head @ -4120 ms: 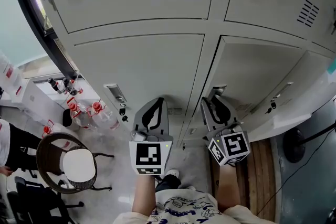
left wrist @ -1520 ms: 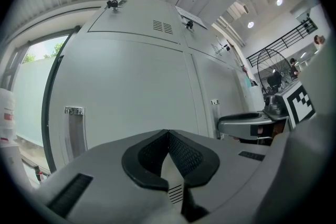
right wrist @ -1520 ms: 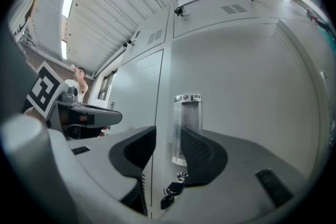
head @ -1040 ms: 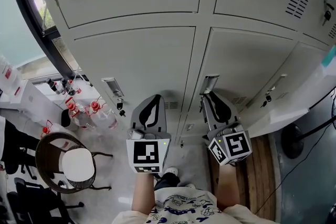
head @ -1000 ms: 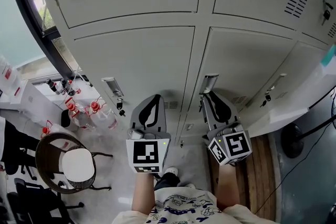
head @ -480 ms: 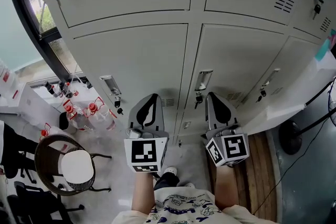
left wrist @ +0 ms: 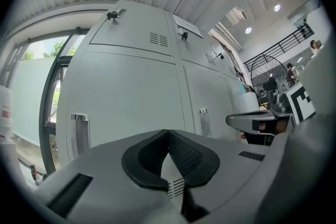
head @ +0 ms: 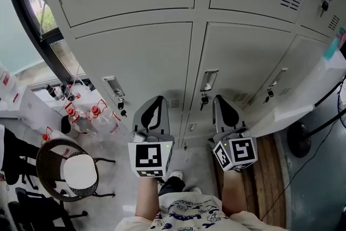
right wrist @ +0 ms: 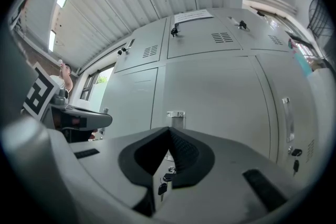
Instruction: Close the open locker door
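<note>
Grey locker door [head: 246,62] lies flush ahead of right gripper [head: 220,99]; it and left gripper [head: 158,100] are pinched empty, probably for pushing.

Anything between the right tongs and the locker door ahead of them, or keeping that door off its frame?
Nothing visible. The right tongs, shut and empty, point at the locker door near its handle, with open air between. The door looks flush with its frame.

The grey metal locker door [head: 243,62] stands shut, flush and upright.
</note>
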Tool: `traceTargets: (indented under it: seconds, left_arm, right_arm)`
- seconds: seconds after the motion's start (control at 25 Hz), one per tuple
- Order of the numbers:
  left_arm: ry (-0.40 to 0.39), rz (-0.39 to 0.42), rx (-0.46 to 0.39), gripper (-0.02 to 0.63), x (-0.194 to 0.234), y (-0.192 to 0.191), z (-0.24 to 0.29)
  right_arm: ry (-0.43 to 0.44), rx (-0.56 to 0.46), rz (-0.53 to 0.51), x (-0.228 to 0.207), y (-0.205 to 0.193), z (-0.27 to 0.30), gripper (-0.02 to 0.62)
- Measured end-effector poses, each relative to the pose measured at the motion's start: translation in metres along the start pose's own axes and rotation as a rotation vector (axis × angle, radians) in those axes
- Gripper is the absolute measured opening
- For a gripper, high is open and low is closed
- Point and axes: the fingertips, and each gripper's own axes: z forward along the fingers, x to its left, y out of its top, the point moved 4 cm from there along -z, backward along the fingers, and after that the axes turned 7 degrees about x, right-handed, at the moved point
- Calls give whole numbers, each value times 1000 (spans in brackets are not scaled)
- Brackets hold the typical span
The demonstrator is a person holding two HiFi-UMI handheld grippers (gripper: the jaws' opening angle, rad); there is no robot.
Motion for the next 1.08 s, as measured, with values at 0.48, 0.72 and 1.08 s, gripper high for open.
traceTargets:
  seconds: [0.48,0.72,1.08]
  left_arm:
    - [-7,9,-3,3,-2,2,-1]
    - [-4,8,-2,3,-1,2,-3]
    - [-7,3,-3,3,-1,1,-4]
  right_arm:
    - [-1,7,6,-3,0,-1,-8]
    - [-7,7,6,-4,1,-3,-8]
    - [-17,6,13,-4,-1,-4,-8]
